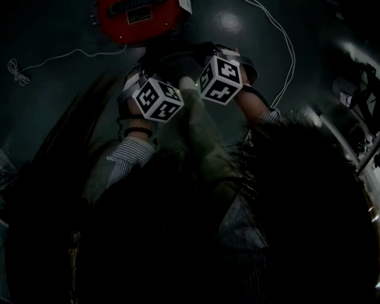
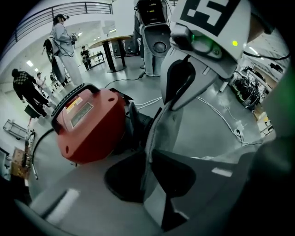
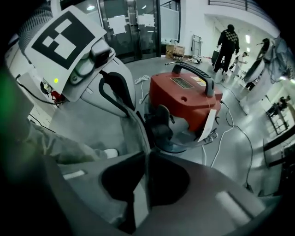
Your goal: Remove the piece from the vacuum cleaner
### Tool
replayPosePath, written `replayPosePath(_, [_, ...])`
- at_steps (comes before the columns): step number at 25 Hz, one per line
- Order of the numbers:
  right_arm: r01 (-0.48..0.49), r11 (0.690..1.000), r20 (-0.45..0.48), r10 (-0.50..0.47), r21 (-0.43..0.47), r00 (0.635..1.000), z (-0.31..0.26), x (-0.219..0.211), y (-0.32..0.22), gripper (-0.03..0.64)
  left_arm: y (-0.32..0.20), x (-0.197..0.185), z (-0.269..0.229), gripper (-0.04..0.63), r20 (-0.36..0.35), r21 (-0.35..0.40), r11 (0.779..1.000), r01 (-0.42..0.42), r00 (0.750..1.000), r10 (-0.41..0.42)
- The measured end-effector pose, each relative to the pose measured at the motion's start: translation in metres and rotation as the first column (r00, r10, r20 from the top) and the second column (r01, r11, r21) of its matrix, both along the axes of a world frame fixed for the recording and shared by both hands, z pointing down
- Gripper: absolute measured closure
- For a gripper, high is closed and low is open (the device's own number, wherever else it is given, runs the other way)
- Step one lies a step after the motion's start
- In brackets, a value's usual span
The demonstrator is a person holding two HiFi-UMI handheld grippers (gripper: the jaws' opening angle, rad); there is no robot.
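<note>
The piece, a thin grey-green sheet of cloth, hangs between the two tongs just in front of the vacuum; whether its far edge touches the machine cannot be told. In the left gripper view the piece runs edge-on from the left tongs, whose jaws are pressed together on it, up to the black jaws of the other tongs. In the right gripper view the right tongs likewise pinch the piece, which rises toward the left tongs at upper left. The vacuum is a red canister with a black handle on top and a dark fitting at its near side. It stands on a grey floor. A white cable trails beside it. People stand well apart in the bright hall behind.
</note>
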State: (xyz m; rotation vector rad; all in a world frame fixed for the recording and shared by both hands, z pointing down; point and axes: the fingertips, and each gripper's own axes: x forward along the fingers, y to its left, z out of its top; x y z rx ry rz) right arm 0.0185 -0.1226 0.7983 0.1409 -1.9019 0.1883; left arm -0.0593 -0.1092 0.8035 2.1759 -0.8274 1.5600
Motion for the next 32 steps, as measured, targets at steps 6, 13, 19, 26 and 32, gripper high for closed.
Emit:
replayPosePath(6, [-0.097, 0.994, 0.03, 0.098, -0.047, 0.995, -0.004, 0.0, 0.006, 0.591, 0.008, 0.001, -0.003, 0.56, -0.052, -0.031, 0.999, 0.01, 0.999, -0.012])
replayPosePath(13, [-0.116, 0.991, 0.028, 0.119, -0.067, 0.993, -0.01, 0.005, 0.021, 0.592, 0.025, 0.005, -0.01, 0.563, -0.059, -0.036, 0.999, -0.008, 0.998, 0.006])
replayPosePath(19, [-0.142, 0.984, 0.006, 0.143, -0.105, 0.99, -0.018, 0.01, 0.047, 0.592, 0.053, 0.011, -0.018, 0.565, -0.045, -0.044, 0.999, -0.031, 0.999, 0.029])
replayPosePath(26, [-0.181, 0.979, 0.036, 0.186, -0.094, 0.982, -0.053, 0.009, 0.062, 0.592, 0.071, 0.01, -0.051, 0.565, -0.103, -0.053, 0.996, 0.072, 0.992, -0.077])
replayPosePath(32, [-0.271, 0.96, 0.071, 0.276, -0.068, 0.959, -0.123, 0.013, 0.056, 0.593, 0.067, 0.015, -0.12, 0.565, -0.177, -0.036, 0.984, 0.175, 0.968, -0.178])
